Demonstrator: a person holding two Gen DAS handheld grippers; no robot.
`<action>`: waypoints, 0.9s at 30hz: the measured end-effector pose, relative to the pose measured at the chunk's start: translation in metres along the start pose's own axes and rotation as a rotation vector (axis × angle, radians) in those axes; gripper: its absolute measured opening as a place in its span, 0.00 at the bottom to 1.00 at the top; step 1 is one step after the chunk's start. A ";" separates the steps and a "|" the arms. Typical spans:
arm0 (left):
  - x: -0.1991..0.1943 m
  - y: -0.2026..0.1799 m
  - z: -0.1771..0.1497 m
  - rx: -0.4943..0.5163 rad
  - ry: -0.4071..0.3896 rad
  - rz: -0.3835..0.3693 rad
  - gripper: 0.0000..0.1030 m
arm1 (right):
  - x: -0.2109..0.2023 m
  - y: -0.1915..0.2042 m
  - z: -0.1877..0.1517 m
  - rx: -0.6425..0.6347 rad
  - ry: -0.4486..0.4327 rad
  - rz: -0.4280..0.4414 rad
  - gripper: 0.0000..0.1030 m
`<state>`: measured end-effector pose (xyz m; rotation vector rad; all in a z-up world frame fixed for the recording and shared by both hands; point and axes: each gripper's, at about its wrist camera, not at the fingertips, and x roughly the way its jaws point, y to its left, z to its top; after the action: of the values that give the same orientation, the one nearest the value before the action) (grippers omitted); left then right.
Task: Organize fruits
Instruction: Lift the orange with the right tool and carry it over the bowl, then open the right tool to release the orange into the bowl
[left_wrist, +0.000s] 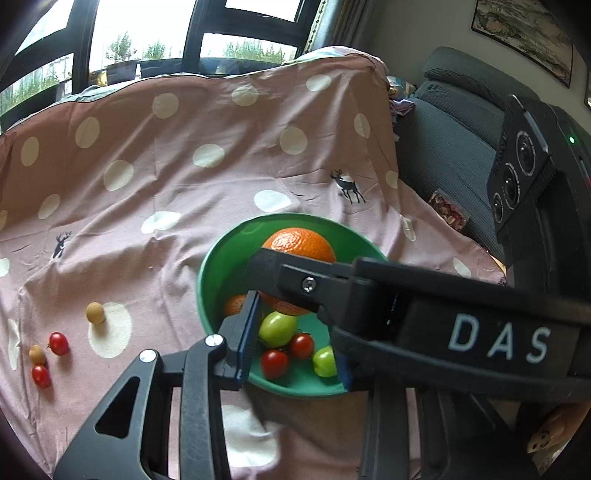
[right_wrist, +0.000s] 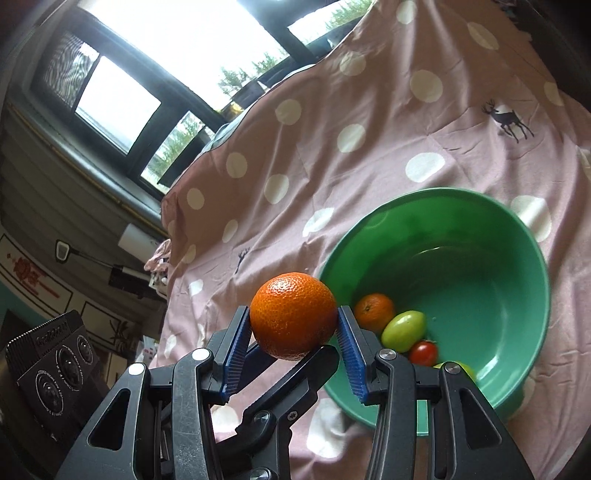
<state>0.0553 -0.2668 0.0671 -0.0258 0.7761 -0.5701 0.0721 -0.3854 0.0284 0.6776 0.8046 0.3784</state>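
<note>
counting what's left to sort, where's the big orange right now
In the right wrist view the big orange sits clamped in the right gripper, just left of the green bowl.

right tongs (right_wrist: 293, 334) tilted downward, blue pads clamped on something round; left tongs (left_wrist: 295, 347) nearly closed, angled down.

Bowl (left_wrist: 210, 266) on the cloth-covered table (left_wrist: 184, 177) near its right edge, small fruits (left_wrist: 291, 343) in the bowl, loose small fruits (left_wrist: 55, 350) towards the left edge, armchair (left_wrist: 454, 122) beyond the right edge.
</note>
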 end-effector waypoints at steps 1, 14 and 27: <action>0.004 -0.005 0.001 0.009 0.002 -0.007 0.34 | -0.003 -0.005 0.001 0.012 -0.008 -0.008 0.47; 0.052 -0.036 0.005 0.023 0.094 -0.072 0.34 | -0.018 -0.065 0.013 0.148 -0.018 -0.060 0.47; 0.059 -0.039 -0.002 -0.016 0.151 -0.131 0.34 | -0.013 -0.087 0.015 0.189 0.010 -0.241 0.52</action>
<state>0.0696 -0.3287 0.0359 -0.0486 0.9301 -0.6957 0.0802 -0.4615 -0.0166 0.7447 0.9281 0.0877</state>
